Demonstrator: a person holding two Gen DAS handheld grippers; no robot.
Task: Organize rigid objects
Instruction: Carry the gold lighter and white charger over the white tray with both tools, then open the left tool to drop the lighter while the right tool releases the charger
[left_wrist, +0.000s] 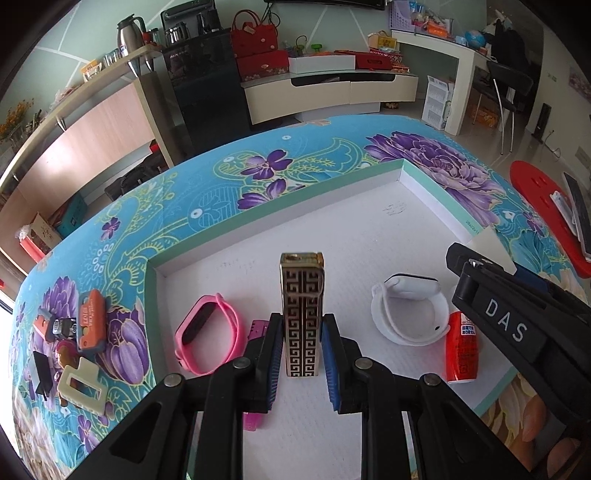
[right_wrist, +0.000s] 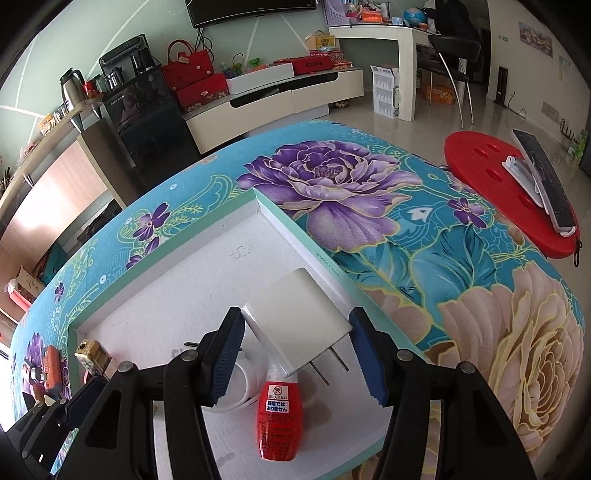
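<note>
Two pairs of tongs are over the shallow white tray (left_wrist: 424, 192) on the floral-cloth worktop (right_wrist: 461, 258). The left tongs (left_wrist: 302, 347) are pinched tight on a gold-and-black patterned lighter (left_wrist: 301, 314), held upright above the tray floor, pads clamped on both its sides. The right tongs (right_wrist: 295, 350) are clamped on a white plug-in charger (right_wrist: 295, 314), tilted, its two prongs (right_wrist: 332, 363) pointing toward the camera. Below it, a red bottle (right_wrist: 279, 421) with Japanese lettering lies in the tray, just beside a white smartwatch (left_wrist: 406, 314). A pink fitness band (left_wrist: 210, 328) lies on the tray's left side, with a magenta item (left_wrist: 258, 328) partly hidden behind the left tongs. Outside the tray, on the cloth, sit an orange box (left_wrist: 90, 321), a cream clip (left_wrist: 79, 387) and some small dark pieces.
</note>
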